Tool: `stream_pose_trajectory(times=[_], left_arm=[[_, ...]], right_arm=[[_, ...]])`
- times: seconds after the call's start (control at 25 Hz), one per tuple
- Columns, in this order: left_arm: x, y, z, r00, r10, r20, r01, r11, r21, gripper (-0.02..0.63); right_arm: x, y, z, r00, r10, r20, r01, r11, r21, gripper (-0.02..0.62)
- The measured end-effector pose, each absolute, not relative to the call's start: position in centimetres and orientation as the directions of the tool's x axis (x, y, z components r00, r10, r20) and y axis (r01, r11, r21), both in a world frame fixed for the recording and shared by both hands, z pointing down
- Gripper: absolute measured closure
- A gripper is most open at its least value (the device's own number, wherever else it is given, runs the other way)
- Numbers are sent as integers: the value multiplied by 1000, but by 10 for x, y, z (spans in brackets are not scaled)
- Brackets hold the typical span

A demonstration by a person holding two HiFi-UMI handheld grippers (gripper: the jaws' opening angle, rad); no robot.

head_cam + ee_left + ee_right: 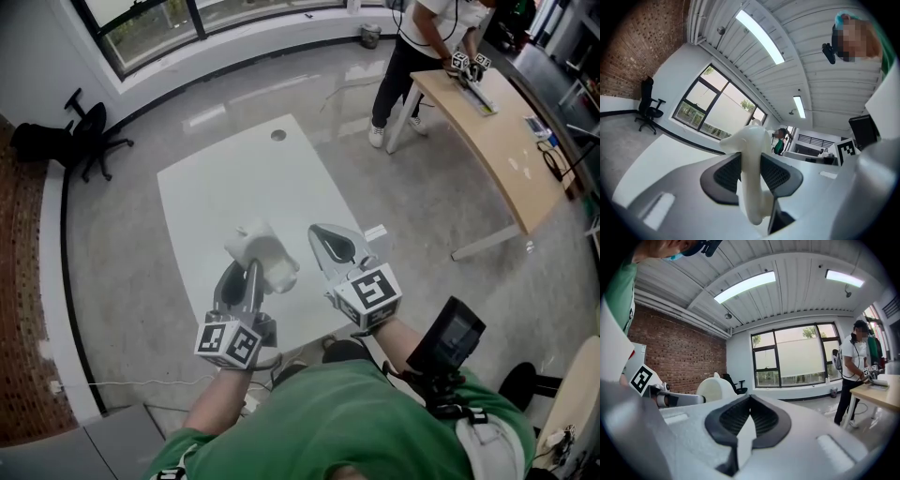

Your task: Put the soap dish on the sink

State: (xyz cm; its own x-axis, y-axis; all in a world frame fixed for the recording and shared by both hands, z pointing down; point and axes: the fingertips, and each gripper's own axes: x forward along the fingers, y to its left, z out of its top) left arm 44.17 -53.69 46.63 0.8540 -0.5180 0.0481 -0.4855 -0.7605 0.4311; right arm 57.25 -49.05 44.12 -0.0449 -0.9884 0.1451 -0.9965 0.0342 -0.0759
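Your left gripper (247, 274) pinching the white soap dish (267, 255), dish held over the near end of the white counter (239, 178), your right gripper (324, 237) at the dish's 3 o'clock, just beside it, jaws pressed together on nothing, a person (412, 52) standing at 1 o'clock.

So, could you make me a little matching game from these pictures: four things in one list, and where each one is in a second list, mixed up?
Things:
1. soap dish
2. office chair
3. white table
4. wooden table

Places:
A. on the floor near the brick wall
B. in the middle of the room, with a round hole near its far end
C. clamped in the left gripper
D. at the far right, where a standing person works

Pairs: 1-C, 2-A, 3-B, 4-D.
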Motion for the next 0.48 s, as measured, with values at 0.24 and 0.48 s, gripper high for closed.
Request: stream_pose_trajectory(times=[0.24, 0.48], left_arm=[[478, -550, 510, 853, -504, 134, -505, -732, 457, 472], [486, -565, 566, 824, -512, 240, -560, -678, 476, 472]], right_arm=[[605, -504, 478, -52, -975, 214, -993, 28, -112, 592], [613, -519, 535, -113, -949, 295, -986, 70, -155, 592]])
